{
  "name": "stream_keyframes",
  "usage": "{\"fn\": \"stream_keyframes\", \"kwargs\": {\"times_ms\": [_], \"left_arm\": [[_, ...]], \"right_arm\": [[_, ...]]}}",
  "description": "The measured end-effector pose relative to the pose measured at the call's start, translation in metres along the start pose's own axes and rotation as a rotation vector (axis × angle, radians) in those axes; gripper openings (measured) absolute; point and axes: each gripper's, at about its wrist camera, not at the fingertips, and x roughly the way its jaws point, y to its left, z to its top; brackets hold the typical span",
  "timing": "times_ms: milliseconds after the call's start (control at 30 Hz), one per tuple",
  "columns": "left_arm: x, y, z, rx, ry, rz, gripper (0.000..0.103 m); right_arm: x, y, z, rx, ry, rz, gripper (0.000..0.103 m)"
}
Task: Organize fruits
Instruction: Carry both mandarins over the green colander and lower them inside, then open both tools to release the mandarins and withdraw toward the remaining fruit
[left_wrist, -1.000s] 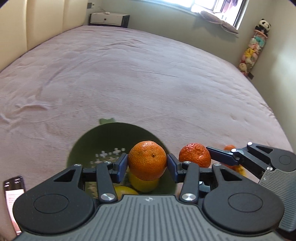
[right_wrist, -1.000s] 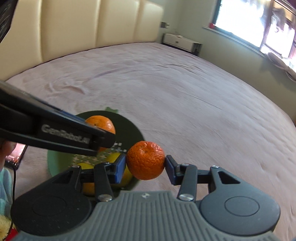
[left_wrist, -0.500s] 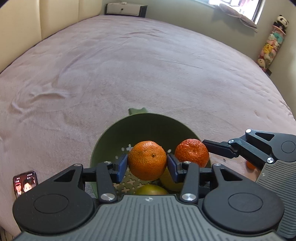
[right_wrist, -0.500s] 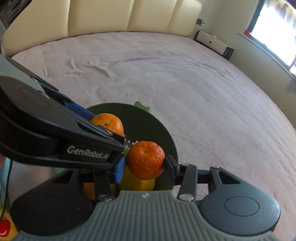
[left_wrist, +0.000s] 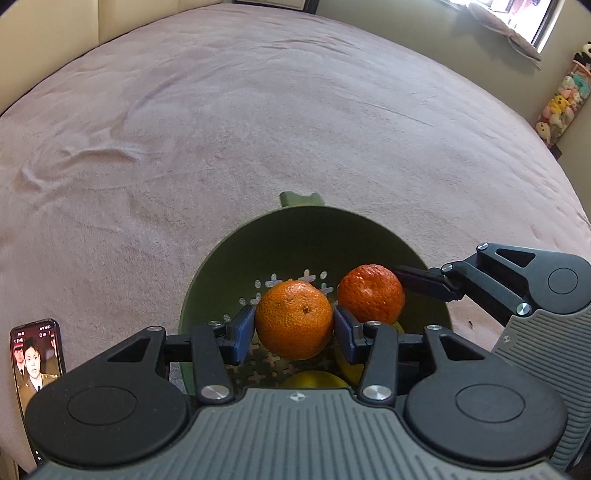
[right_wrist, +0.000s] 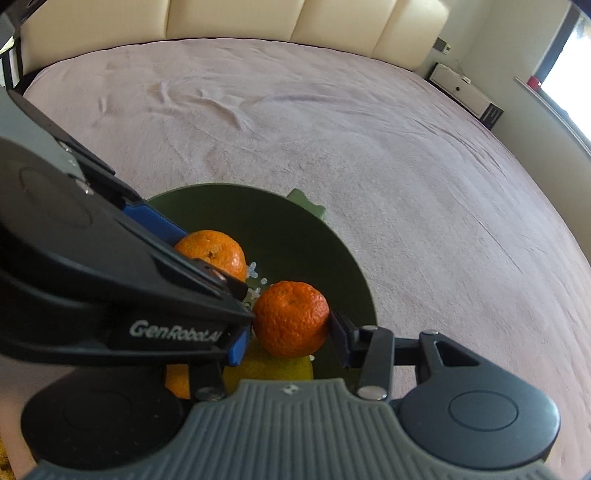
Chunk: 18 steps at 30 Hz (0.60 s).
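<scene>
Both grippers hang directly above the green colander (left_wrist: 236, 266), the left gripper (left_wrist: 294, 334) clamping one mandarin (left_wrist: 293, 319), the right gripper (right_wrist: 291, 334) clamping another mandarin (right_wrist: 290, 318) just beside it.

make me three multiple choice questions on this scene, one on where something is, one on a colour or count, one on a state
1. Where is the phone?
A. on the bed, left of the bowl
B. inside the bowl
C. on the windowsill

2. What colour is the bowl?
A. white
B. green
C. red

3. What is the left hand-held gripper doing?
A. hanging open with nothing in it
B. shut on the phone
C. shut on an orange over the bowl

Answers:
1. A, the phone lies on the bed cover at the left edge of the left wrist view.
2. B, its wall and rim are dark green in both views.
3. C, its blue pads press both sides of the orange; the right hand-held gripper likewise grips a second orange.
</scene>
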Motion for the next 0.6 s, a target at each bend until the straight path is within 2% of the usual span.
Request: {"fn": "stream_keyframes", "kwargs": {"times_ms": [367,600], "left_arm": [[0.02,0.02,0.001,-0.144,0.069,-0.005,0.053],[0.021,0.019,0.001,-0.129,0.073,0.012,0.053]], "right_arm": [[0.014,0.0,-0.002,-0.066,-0.004,0.032,0.044],[0.02,-0.001,-0.008,-0.082,0.019,0.059,0.044]]}}
